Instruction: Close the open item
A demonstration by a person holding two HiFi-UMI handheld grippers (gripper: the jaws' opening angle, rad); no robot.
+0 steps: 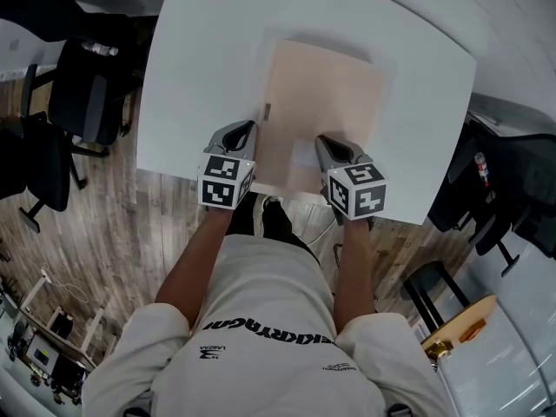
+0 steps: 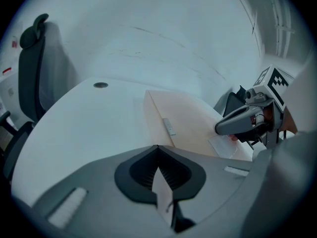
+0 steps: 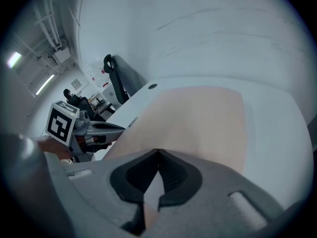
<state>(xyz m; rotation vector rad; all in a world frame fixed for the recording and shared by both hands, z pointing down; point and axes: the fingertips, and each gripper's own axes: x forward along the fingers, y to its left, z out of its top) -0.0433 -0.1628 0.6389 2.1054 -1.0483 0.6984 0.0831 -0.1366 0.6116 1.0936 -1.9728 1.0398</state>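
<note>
left gripper [image 1: 248,129] flanks the box [image 1: 326,89], right gripper [image 1: 322,141] over its near edge.

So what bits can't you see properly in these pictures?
- Beige flat thing: in the head view its near edge is covered by the left gripper and the right gripper. I cannot tell whether it is open or closed.
- Grey tab on its left edge: too small to identify in any view.
- Pale patch beside the right gripper: blurred, and partly covered in the left gripper view.
</note>
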